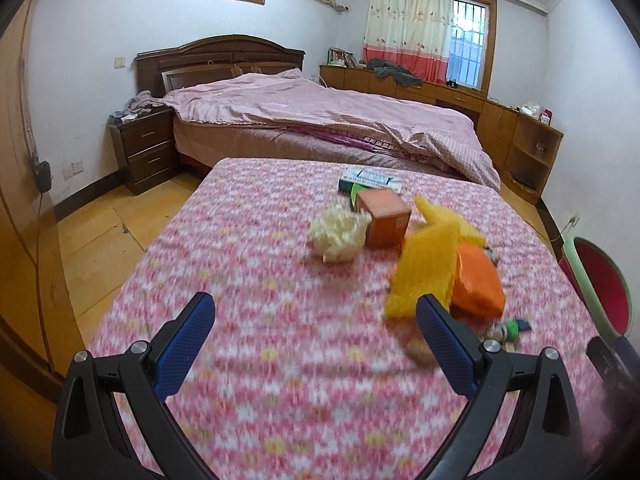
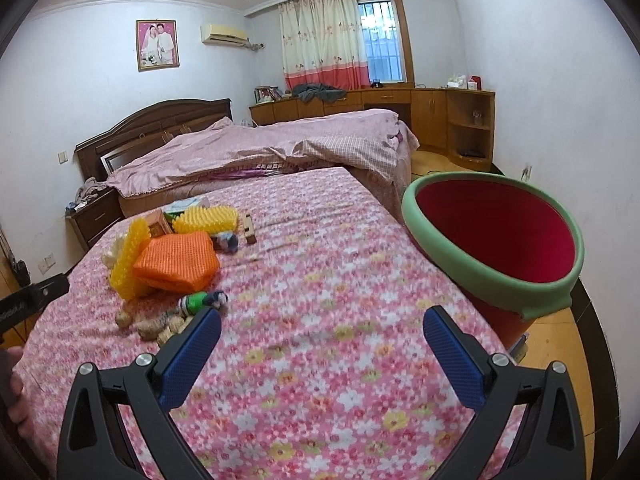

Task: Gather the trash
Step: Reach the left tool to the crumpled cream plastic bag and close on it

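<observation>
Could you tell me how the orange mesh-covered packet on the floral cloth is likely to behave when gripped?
The orange mesh packet looks soft and puffy, so it would probably squash rather than resist. Its netted surface should give decent grip. It leans against the yellow spiky piece, so lifting it may disturb that.

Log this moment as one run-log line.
left gripper open, empty | right gripper open, empty | trash pile on bedspread | bin at bedside

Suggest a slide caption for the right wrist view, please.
Open right tool hovers over the floral bedspread, trash pile to its left, green-rimmed red bin to its right.
</observation>
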A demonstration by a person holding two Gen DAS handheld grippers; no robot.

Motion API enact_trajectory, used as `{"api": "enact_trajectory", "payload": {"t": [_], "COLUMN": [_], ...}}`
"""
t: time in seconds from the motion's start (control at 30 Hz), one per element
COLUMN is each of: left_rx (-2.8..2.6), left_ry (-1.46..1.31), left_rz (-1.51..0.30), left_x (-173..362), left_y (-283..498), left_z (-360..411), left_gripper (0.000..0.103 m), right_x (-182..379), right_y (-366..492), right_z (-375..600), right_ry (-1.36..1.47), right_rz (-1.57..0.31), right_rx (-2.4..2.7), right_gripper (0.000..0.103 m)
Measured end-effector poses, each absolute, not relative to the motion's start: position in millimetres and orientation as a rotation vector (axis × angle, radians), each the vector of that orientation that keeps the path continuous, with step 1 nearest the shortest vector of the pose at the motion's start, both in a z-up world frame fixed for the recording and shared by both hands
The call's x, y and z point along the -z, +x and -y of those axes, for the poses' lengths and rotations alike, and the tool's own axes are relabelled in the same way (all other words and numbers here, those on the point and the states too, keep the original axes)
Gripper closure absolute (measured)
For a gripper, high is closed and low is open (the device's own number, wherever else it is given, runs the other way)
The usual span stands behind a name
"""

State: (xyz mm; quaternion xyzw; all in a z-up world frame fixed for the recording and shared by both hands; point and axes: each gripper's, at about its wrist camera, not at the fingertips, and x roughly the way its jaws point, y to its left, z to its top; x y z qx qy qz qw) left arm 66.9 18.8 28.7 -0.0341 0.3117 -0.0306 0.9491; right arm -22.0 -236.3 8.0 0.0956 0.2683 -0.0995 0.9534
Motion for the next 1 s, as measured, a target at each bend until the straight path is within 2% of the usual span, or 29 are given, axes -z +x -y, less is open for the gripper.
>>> {"api": "enact_trajectory", "payload": {"t": [0.3,0.5,0.63,0.7,0.77,0.87,0.93,1.0], "left_rx": [0.082,0.102,0.125,0.125,0.132,0.164,0.176,0.202], "left_ry": [-0.051,-0.053,-0.055,-0.052,-0.053,-0.078,-0.098,-0.131], "left_rz": [-0.716,-0.786,-0.822,-0.830,-0.843,-0.871,-0.867,-0.858], "left_x": [-27.1,-7.5,4.1,9.4,14.8,21.9,22.4,21.6], "left_y": [133.9,168.8,183.9,188.9,192.3,195.4,195.9,195.4], "left_z": [-16.9,-13.1,-6.9,-5.3,-4.9,-6.7,-10.8,-14.6], "left_gripper": [0.004,0.008,0.016,0.023,0.035,0.044,0.047,0.056], "right_x": [-30.5,-37.5,-39.2,-37.2,-32.6,-24.3,-20.1,-17.0], "right_y": [10.0,38.1,60.4,71.6,85.0,105.7,117.2,125.7], "right_z": [246.8,248.7,250.3,251.3,252.6,252.8,252.1,250.9], "right_ry": [0.254,0.244,0.207,0.192,0.178,0.155,0.150,0.166], "right_rz": [-0.588,-0.632,-0.663,-0.677,-0.702,-0.756,-0.794,-0.811], "right_rx": [0.150,0.135,0.128,0.114,0.105,0.105,0.107,0.088], "right_gripper": [0.000,0.000,0.000,0.000,0.000,0.000,0.000,0.003]}}
